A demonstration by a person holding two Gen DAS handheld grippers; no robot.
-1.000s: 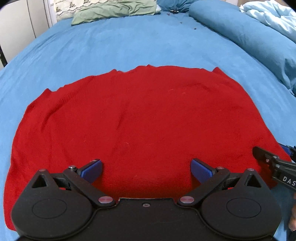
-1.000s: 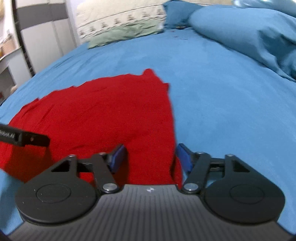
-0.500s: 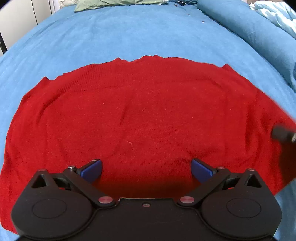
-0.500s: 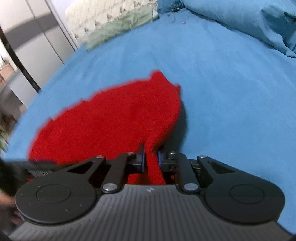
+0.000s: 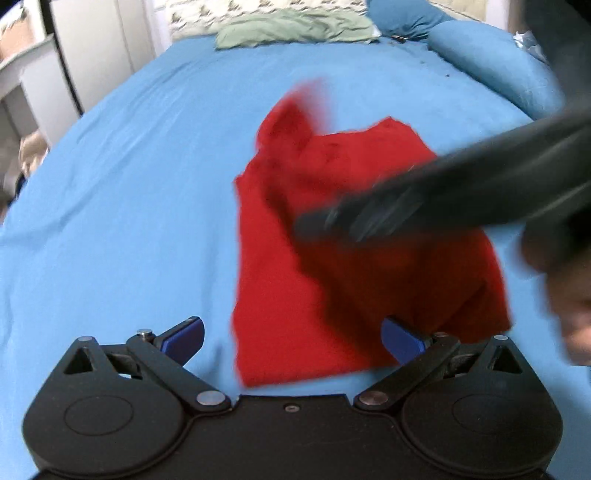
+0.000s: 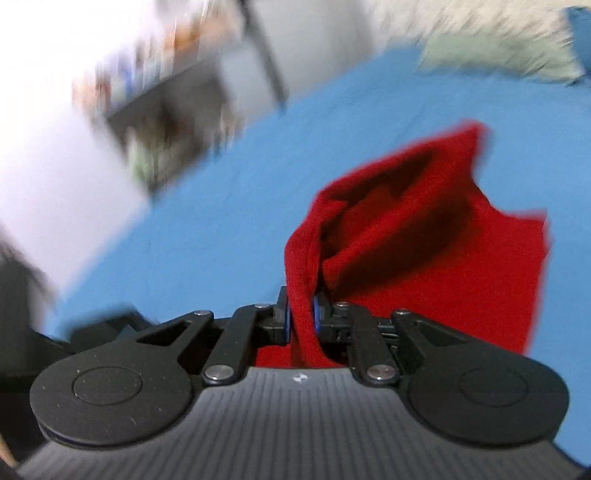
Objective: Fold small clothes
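Note:
A red knit garment [image 5: 280,280] lies folded over on the blue bed [image 5: 140,192]. My left gripper [image 5: 293,341] is open and empty, with its jaws spread over the garment's near edge. My right gripper [image 6: 302,319] is shut on a bunched edge of the red garment [image 6: 436,254] and holds it lifted above the bed. In the left wrist view the right gripper crosses above the garment as a blurred black bar [image 5: 436,199].
A green pillow [image 5: 295,31] and a patterned one lie at the head of the bed. A blue bolster [image 5: 491,66] lies along the right side. White cabinets [image 5: 103,48] stand left of the bed. A shelf [image 6: 162,110] shows blurred in the right wrist view.
My right gripper has carried the garment's right edge up and over to the left, folding it onto itself. The left gripper has pulled back and stays open.

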